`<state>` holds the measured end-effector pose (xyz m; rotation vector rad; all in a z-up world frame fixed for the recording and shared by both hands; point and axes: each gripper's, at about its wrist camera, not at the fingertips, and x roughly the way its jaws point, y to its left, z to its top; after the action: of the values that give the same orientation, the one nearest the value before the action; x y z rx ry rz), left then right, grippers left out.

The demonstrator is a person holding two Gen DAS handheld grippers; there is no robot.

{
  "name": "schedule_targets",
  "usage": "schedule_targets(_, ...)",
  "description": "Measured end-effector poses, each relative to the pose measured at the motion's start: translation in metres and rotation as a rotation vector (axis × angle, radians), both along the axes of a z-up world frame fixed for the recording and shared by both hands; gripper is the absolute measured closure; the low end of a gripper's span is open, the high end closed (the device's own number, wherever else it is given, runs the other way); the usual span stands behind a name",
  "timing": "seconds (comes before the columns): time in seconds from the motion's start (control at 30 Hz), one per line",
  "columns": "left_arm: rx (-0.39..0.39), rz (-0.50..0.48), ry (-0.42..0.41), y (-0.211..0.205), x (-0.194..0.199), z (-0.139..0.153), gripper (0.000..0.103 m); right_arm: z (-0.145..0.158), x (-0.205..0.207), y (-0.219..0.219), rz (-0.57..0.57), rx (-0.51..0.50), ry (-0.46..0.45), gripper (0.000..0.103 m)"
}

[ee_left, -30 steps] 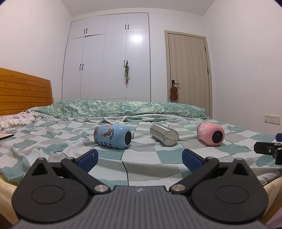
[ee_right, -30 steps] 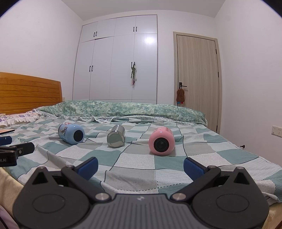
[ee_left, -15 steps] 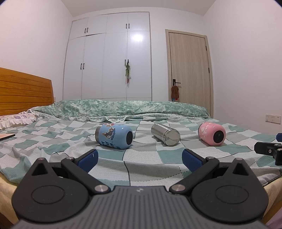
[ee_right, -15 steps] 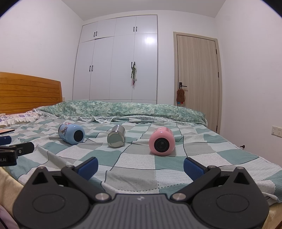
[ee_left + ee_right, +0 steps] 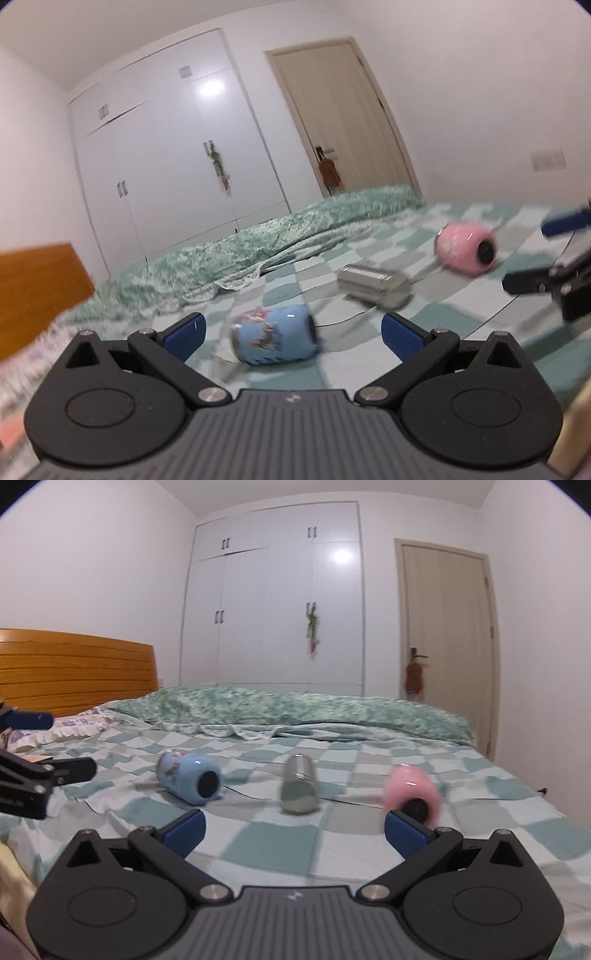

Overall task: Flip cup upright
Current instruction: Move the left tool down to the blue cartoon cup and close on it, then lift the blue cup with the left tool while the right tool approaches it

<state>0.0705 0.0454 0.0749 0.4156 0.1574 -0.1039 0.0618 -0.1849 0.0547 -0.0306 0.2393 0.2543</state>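
Both tools had swung in and tilted — left tool gaping, empty, framing the blue cup; right tool likewise — soft bed might let it roll.

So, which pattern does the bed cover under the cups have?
A green, grey and white check on the bed cover, clearest in the right wrist view.
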Motion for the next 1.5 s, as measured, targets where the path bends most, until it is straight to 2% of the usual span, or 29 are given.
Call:
schedule_targets(0.2,0.248,-0.093,0.036,0.024,0.061,-0.006,0.000,0.011,0.051,0.058,0.008,-0.002,0.050,0.000)
schedule_targets(0.43,0.554,-0.271,0.110,0.034,0.141,-0.039,0.000,0.010,0.106,0.099,-0.070,0.028,0.140,0.000)
schedule_targets(0.67,0.814,-0.432,0.174,0.039,0.215,-0.080,0.000,-0.002,0.158,0.114,-0.141,0.048,0.270,0.000)
schedule_targets(0.77,0.925,-0.511,0.171,0.037,0.245,-0.095,0.000,-0.006,0.173,0.111,-0.152,0.050,0.296,0.000)
schedule_targets(0.87,1.013,-0.571,0.228,0.033,0.278,-0.111,0.000,-0.013,0.183,0.107,-0.163,0.052,0.313,0.000)
schedule_targets(0.93,1.006,-0.622,0.236,0.032,0.291,-0.114,0.000,-0.019,0.187,0.108,-0.169,0.050,0.326,0.000)
schedule_targets(1.0,0.962,-0.632,0.286,0.028,0.304,-0.107,0.001,-0.024,0.189,0.107,-0.168,0.056,0.332,0.000)
schedule_targets(1.03,0.928,-0.633,0.321,0.027,0.310,-0.105,0.004,-0.025,0.190,0.107,-0.165,0.056,0.333,0.000)
schedule_targets(1.07,0.897,-0.655,0.344,0.029,0.313,-0.102,0.016,-0.026,0.189,0.108,-0.161,0.054,0.331,0.000)
schedule_targets(1.23,0.847,-0.642,0.342,0.030,0.307,-0.095,0.017,-0.018,0.179,0.113,-0.120,0.051,0.289,0.000)
schedule_targets(1.37,0.898,-0.643,0.303,0.026,0.278,-0.090,0.017,-0.004,0.166,0.110,-0.096,0.070,0.249,0.000)
schedule_targets(1.5,0.918,-0.636,0.288,0.022,0.245,-0.079,0.017,0.006,0.147,0.101,-0.087,0.073,0.243,0.000)
